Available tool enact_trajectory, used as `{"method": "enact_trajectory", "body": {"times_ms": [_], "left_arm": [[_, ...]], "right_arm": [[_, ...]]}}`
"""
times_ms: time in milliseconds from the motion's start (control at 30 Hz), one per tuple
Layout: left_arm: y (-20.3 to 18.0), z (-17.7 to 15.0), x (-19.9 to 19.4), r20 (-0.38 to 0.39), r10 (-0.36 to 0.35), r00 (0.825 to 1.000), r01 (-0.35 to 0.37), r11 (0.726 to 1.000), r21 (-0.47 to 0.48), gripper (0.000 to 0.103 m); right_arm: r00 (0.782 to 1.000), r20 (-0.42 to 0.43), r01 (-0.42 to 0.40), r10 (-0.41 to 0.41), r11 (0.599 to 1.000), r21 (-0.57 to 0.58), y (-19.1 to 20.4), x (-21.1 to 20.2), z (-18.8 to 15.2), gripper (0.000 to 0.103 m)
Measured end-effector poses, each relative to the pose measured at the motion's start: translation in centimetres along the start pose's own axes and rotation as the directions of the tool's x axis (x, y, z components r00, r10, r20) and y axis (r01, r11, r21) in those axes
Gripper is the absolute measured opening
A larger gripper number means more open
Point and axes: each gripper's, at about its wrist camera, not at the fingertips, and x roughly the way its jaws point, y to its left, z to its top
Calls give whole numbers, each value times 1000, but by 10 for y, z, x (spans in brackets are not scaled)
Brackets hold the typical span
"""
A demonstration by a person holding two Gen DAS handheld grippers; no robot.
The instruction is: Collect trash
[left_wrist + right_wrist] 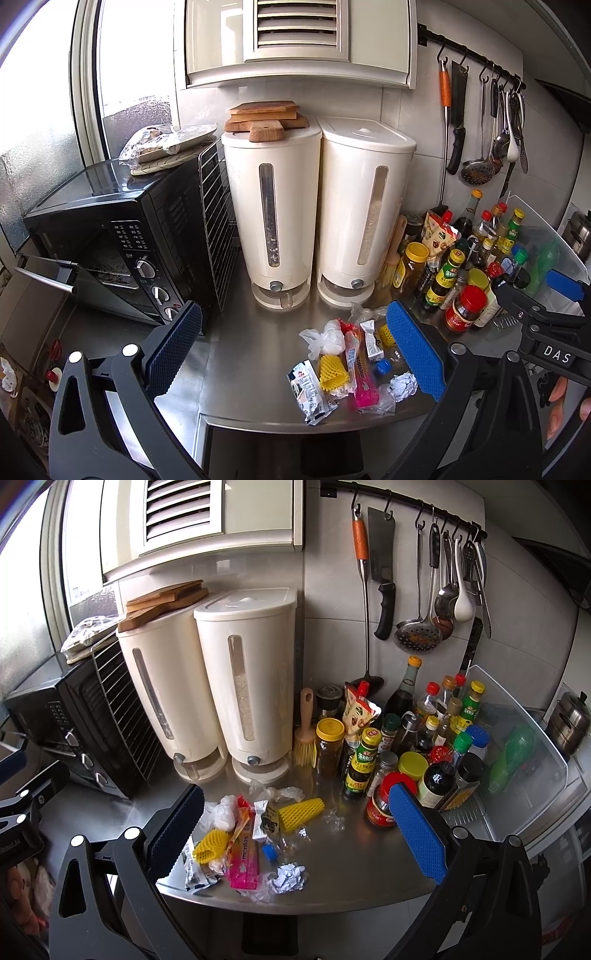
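Both grippers hang wide open and empty above the near edge of the steel tabletop (351, 864); the left gripper (291, 354) is to the left of the trash heap, the right gripper (295, 834) almost straight over it, neither touching anything.

The trash lies in one loose cluster near the front edge: a crumpled paper ball (288, 877), a pink Mentos wrapper (242, 856), two yellow foam nets (301, 812), a blue bottle cap (270, 852), a white printed packet (197, 871) and scraps of clear film; just to its right stand the sauce bottles (380, 805), which are not trash.

Judging by this, the first pick has not begun; the paper ball looks the easiest start, standing apart from the heap; come down with the fingers either side of it and close gently, keeping clear of the red-lidded jar; flat wrappers will want a low, shallow pinch at an edge.

Both tools are held level and pointed toward the far wall; fingertips of a hand (557, 402) show at the right edge of the left view.
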Motion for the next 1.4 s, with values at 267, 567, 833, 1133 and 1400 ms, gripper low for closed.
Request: {"method": "enact_trajectory", "body": {"times_ms": [267, 567, 833, 1133, 1400], "left_arm": [[2, 1, 0, 2, 0, 1000, 0, 1000, -1, 95], [2, -1, 0, 4, 7, 1000, -7, 1000, 1, 95], [2, -1, 0, 3, 6, 1000, -6, 1000, 2, 95], [5, -1, 3, -2, 3, 1000, -3, 1000, -1, 95], [3, -12, 23, -37, 21, 999, -20, 1000, 17, 95]], "right_arm": [[1000, 2, 2, -2, 1000, 1, -1, 1, -1, 100], [1000, -2, 2, -2, 1000, -2, 0, 2, -2, 100], [1000, -3, 2, -2, 1000, -1, 0, 2, -2, 100], [1000, -8, 12, -12, 1000, -1, -1, 6, -2, 100], [999, -47, 26, -26, 1000, -5, -3, 26, -14, 100]]}}
